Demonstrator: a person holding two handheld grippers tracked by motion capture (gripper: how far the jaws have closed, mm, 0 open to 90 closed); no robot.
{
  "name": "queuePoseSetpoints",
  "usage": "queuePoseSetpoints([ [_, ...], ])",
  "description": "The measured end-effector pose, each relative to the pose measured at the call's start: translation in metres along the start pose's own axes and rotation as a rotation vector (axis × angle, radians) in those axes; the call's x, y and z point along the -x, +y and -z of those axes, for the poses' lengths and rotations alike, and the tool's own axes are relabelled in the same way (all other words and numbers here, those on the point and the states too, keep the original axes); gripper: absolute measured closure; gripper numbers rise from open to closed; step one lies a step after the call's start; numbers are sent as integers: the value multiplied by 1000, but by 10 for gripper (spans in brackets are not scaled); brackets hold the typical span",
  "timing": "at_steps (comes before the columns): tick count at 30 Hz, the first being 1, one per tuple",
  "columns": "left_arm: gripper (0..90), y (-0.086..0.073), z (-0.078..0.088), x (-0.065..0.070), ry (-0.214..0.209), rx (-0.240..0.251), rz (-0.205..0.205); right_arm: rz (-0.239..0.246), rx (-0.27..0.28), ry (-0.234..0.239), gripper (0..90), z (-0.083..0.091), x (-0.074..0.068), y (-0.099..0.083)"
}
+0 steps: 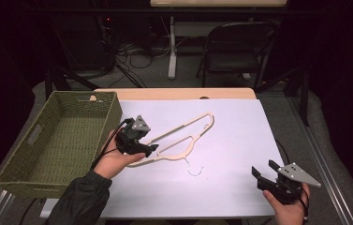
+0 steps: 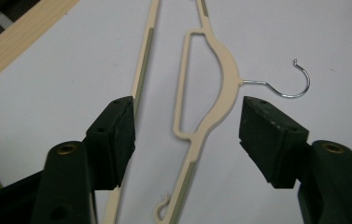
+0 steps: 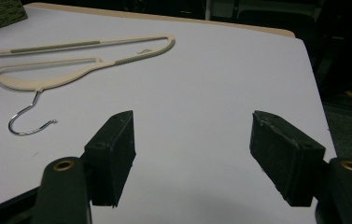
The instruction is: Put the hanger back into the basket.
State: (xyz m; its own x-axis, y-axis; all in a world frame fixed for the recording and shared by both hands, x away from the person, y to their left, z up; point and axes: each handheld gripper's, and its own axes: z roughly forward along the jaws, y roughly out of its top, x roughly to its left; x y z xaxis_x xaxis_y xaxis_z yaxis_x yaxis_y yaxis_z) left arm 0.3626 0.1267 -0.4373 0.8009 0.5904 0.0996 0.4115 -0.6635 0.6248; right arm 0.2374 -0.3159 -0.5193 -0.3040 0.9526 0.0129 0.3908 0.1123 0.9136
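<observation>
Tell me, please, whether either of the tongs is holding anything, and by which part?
Nothing is held: the left tongs straddle the cream plastic hanger ungripped; the right tongs are open.

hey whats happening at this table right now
A person holds a claw in each hand over a white-covered table. The left claw is down at a cream plastic hanger with a metal hook, its jaws open and straddling the hanger's neck without gripping it. The right claw hangs open off to the side, over bare table. A green woven basket sits at the table's left edge.
</observation>
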Motion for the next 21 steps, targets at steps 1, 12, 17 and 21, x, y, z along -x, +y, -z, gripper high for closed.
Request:
queuePoseSetpoints([
  [1,374,0,-1,0,2,-7,0,0,0,0,308,0,0,0],
  [12,424,0,-18,-7,-12,-94,-5,-2,-5,1,308,0,0,0],
  [17,487,1,-25,-8,-29,-132,-13,-3,-3,2,308,0,0,0],
  [21,509,1,-32,-9,-33,-162,-18,-2,-7,2,308,0,0,0],
])
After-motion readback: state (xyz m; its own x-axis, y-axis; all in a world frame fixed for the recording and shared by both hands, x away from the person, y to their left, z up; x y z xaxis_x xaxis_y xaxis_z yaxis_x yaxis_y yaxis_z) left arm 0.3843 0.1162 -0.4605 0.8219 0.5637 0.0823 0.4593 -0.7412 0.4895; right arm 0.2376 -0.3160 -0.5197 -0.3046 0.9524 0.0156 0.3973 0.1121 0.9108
